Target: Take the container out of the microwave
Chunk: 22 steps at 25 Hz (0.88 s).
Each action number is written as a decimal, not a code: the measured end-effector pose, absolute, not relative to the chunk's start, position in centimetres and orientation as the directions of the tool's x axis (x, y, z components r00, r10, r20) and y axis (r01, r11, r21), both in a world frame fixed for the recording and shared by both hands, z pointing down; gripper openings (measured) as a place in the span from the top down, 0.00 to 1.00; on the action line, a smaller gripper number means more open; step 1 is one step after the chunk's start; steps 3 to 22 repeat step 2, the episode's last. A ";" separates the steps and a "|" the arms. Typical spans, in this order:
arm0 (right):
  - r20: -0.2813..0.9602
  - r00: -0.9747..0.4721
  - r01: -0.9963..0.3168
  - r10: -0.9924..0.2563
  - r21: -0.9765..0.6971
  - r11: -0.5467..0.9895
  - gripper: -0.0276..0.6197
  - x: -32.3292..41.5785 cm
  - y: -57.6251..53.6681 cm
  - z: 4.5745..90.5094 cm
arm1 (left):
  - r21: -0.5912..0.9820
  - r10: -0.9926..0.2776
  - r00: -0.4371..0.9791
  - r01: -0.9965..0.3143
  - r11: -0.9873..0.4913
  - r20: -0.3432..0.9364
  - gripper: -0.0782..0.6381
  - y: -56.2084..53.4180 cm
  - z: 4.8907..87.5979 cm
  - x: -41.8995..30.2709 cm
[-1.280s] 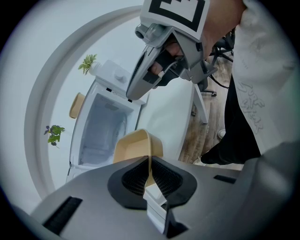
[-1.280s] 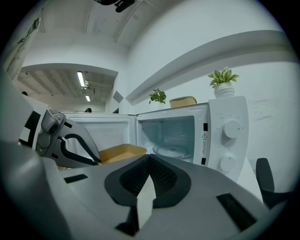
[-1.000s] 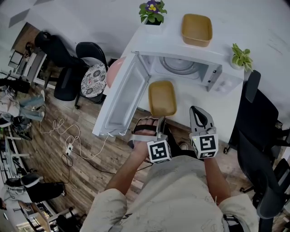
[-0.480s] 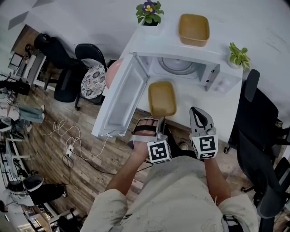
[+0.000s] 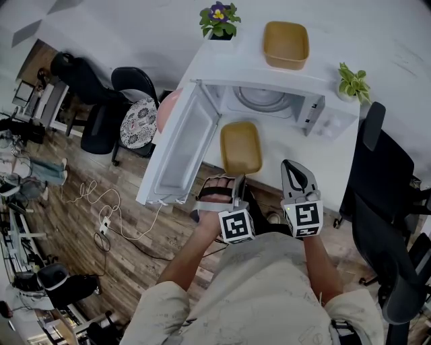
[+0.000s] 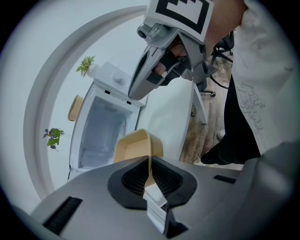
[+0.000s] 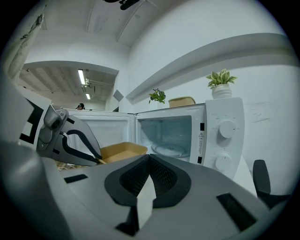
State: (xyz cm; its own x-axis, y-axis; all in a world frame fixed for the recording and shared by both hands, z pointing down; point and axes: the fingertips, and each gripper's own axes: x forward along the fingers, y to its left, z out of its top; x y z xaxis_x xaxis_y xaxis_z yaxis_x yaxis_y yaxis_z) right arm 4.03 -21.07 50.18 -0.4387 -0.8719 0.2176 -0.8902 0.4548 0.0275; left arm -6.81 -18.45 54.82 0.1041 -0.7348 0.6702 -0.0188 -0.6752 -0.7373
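Observation:
A shallow yellow container (image 5: 241,147) hangs just outside the open white microwave (image 5: 269,101), in front of its cavity. My left gripper (image 5: 237,180) is shut on the container's near rim; in the left gripper view the thin rim (image 6: 136,145) stands pinched between the pads of the left gripper (image 6: 149,171). My right gripper (image 5: 291,165) is to the right of the container, apart from it and shut with nothing in it. In the right gripper view the right gripper (image 7: 149,163) has its jaws together, and the container (image 7: 123,151) sits to the left by the left gripper (image 7: 93,157).
The microwave door (image 5: 185,145) swings out wide to the left. The glass turntable (image 7: 168,150) lies bare inside. A second yellow container (image 5: 286,44) and two potted plants (image 5: 217,19) (image 5: 351,82) stand on or beside the microwave's top. Office chairs (image 5: 384,202) flank both sides.

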 end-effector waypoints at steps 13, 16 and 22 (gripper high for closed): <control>0.218 -0.440 -0.890 -0.871 0.025 0.455 0.93 4.0 -21.0 50.1 | -0.736 -0.733 0.102 -0.019 -0.677 0.672 0.85 -18.4 55.0 -6.9; 0.218 -0.440 -0.890 -0.871 0.025 0.455 0.93 4.0 -21.0 50.1 | -0.736 -0.733 0.102 -0.019 -0.677 0.672 0.85 -18.4 55.0 -6.9; 0.218 -0.440 -0.890 -0.871 0.025 0.455 0.93 4.0 -21.0 50.1 | -0.736 -0.733 0.102 -0.019 -0.677 0.672 0.85 -18.4 55.0 -6.9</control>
